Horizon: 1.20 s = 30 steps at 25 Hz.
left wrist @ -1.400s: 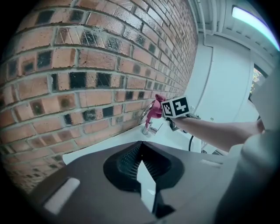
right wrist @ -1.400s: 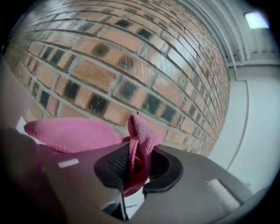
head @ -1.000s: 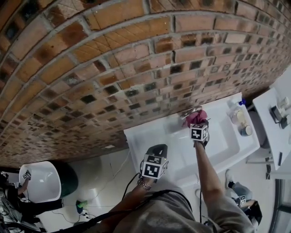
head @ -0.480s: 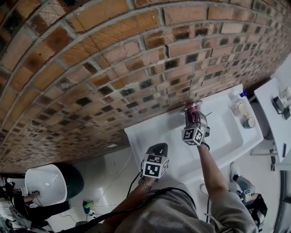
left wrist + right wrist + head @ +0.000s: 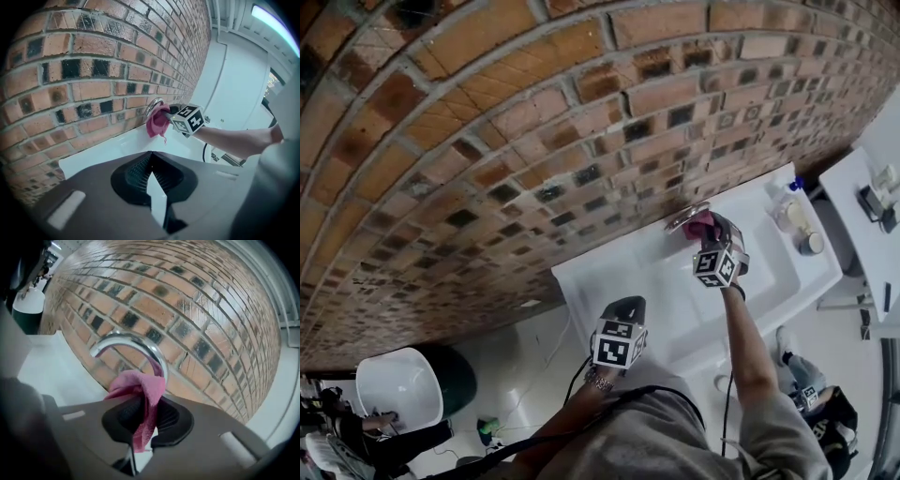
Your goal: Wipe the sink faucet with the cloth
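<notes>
Left gripper (image 5: 626,305): jaws together, nothing in them. It sits off the near-left edge of the white sink (image 5: 609,277), well apart from the work. Not needed for this step, so fine there.

Faucet (image 5: 133,344): chrome gooseneck at the back of the sink, close to the brick wall (image 5: 516,141). The spout curves over toward the basin.

Cloth (image 5: 139,386): pink, bunched, pressed against the neck just under the arch. A loose tail hangs down through the jaws.

Right gripper (image 5: 140,416): clamped on the cloth, up at the faucet.

My read is that the wipe is mid-stroke, with contact on one side of the neck only.

To do it well:
- lead with the cloth wad, keep the jaw tips off the chrome
- follow the curve from base over the arch to the spout tip
- roll the wrist to reach the wall side, where the gap looks tight
- light pressure, firm grip, or the cloth may slip out

Bottles (image 5: 795,220) stand at the sink's right end, so watch the elbow swing.
</notes>
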Available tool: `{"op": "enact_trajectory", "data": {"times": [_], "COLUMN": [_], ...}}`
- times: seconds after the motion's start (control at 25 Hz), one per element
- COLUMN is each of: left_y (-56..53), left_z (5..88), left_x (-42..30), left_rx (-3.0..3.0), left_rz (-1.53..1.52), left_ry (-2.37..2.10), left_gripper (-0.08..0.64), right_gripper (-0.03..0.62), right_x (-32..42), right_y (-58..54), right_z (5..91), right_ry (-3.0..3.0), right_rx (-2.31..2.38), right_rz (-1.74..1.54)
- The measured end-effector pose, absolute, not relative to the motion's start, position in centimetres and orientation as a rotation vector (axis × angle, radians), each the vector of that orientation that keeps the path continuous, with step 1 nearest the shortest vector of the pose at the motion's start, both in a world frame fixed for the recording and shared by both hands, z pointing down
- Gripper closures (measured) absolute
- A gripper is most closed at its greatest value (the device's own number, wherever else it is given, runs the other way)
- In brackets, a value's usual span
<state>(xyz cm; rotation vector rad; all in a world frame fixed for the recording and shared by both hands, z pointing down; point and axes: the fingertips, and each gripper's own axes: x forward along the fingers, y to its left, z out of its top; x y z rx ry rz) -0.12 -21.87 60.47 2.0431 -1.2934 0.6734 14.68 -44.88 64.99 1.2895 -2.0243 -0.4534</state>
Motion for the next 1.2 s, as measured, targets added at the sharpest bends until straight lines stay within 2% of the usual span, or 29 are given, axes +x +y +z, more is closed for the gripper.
{"op": "enact_trajectory", "data": {"times": [0.28, 0.4, 0.56, 0.92, 1.08, 1.2], "left_y": [-22.1, -22.0, -22.4, -22.4, -22.5, -22.4], "left_z": [60.8, 61.1, 61.1, 61.6, 61.7, 61.7], "left_x": [-0.9, -1.0, -1.0, 0.6, 0.8, 0.6], "left_rx": [2.024, 2.019, 2.014, 2.029, 2.035, 2.028], "left_rz": [0.675, 0.678, 0.678, 0.698, 0.702, 0.702], "left_ry": [-1.304, -1.302, -1.303, -1.261, -1.254, -1.257], "left_gripper": [0.541, 0.543, 0.543, 0.543, 0.543, 0.543], "right_gripper": [0.557, 0.557, 0.56, 0.566, 0.565, 0.563], "right_x": [26.0, 28.0, 25.4, 21.9, 16.6, 16.4], "right_y": [-47.9, -46.7, -43.9, -41.7, -39.5, -41.3], "right_z": [69.1, 73.1, 76.3, 75.9, 70.7, 67.6], "right_ry": [-1.767, -1.749, -1.786, -1.968, -2.301, -2.28], "right_rx": [1.507, 1.448, 1.403, 1.49, 1.244, 1.328], "right_rz": [-0.062, 0.107, 0.189, 0.521, 0.422, 0.291]}}
